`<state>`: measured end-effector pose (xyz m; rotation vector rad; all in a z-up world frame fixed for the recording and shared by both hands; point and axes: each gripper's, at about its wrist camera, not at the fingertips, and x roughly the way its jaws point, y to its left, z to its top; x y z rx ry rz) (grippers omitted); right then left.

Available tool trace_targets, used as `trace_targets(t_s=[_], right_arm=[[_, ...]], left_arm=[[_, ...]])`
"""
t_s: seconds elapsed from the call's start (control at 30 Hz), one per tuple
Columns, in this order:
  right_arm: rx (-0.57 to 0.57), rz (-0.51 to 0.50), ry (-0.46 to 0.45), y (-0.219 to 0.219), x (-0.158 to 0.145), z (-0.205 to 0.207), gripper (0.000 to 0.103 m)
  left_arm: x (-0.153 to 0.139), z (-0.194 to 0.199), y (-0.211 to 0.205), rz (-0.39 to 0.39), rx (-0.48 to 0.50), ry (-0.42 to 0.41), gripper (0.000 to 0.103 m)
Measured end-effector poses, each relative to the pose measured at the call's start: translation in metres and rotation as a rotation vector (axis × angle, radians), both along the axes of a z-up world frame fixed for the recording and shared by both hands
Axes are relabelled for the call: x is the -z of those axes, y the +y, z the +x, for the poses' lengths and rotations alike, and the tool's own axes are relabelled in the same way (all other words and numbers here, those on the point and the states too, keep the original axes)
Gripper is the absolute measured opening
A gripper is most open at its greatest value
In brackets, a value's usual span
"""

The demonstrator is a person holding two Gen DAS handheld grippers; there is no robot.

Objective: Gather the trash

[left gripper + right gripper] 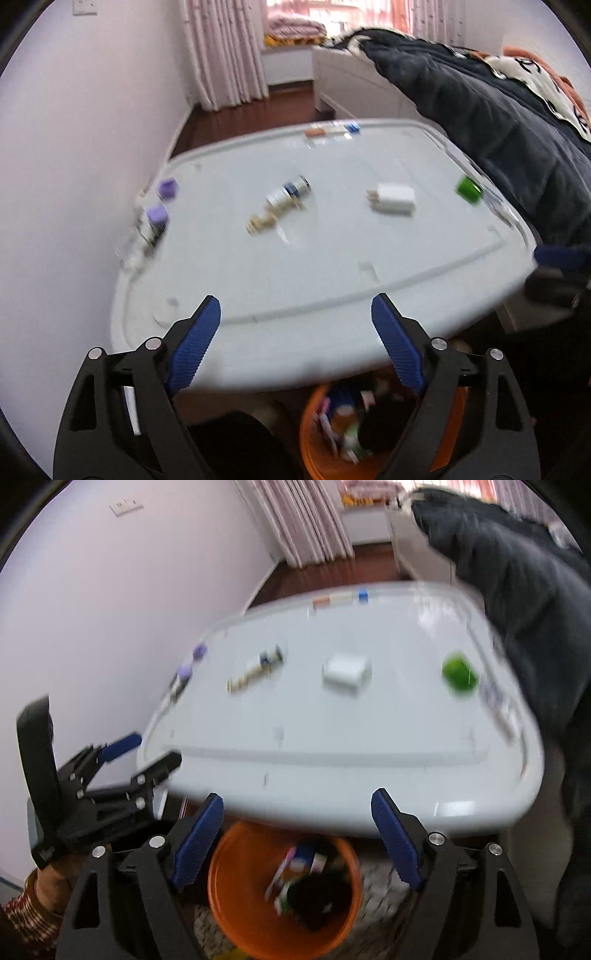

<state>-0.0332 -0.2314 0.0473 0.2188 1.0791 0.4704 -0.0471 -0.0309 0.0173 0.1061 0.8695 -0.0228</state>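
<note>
Your left hand-held gripper [295,325] hangs with its blue-padded fingers spread wide and nothing between them, over the near edge of the surface [314,266]. Your right hand-held gripper [297,819] is just as wide and just as bare, above the orange bin [221,897] that stands on the floor below that edge. The bin already holds a dark wad and some bright wrappers.

Out on the pale surface, the trash lies well apart. A small white box [393,197] sits near the middle. Left of it lies a tipped little bottle [290,190] with a blue band, a tan crumpled piece touching its near end. A green cube [468,189] rests by the right rim, and two purple-topped items [159,216] stand by the left rim.
</note>
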Motion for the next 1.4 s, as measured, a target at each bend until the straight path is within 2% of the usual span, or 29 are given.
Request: trace_targets(t_s=[0.17,0.3,0.43,0.57,0.73,0.93,1.1,1.4], right_arm=[[0.020,0.027,-0.116,0.005,-0.039,0.046,0.085],[0.044,0.003,-0.222,0.014,-0.063,0.081,0.092],[0.072,-0.037,-0.281,0.022,-0.066,0.110,0.093],[0.108,-0.051,-0.274,0.020,-0.046,0.124,0.093],[0.103,-0.064,-0.189,0.021,-0.015,0.137,0.093],[0.101,-0.094,-0.195,0.020,-0.011,0.133,0.093],[0.084,-0.097,-0.182,0.025,-0.007,0.131,0.094],[0.034,-0.143,-0.191,0.043,-0.002,0.123,0.094]], left_arm=[[-0.021,0.030,0.001,0.049,-0.054,-0.081,0.090],[-0.036,0.058,0.005,0.018,-0.088,-0.112,0.090],[-0.047,0.086,0.005,0.001,-0.105,-0.139,0.092],[-0.053,0.111,0.003,0.038,-0.132,-0.179,0.092],[-0.054,0.134,0.003,0.079,-0.180,-0.230,0.092],[-0.046,0.141,0.006,0.052,-0.175,-0.244,0.092],[-0.037,0.145,0.006,0.039,-0.162,-0.219,0.092],[-0.035,0.145,0.012,0.015,-0.166,-0.217,0.092]])
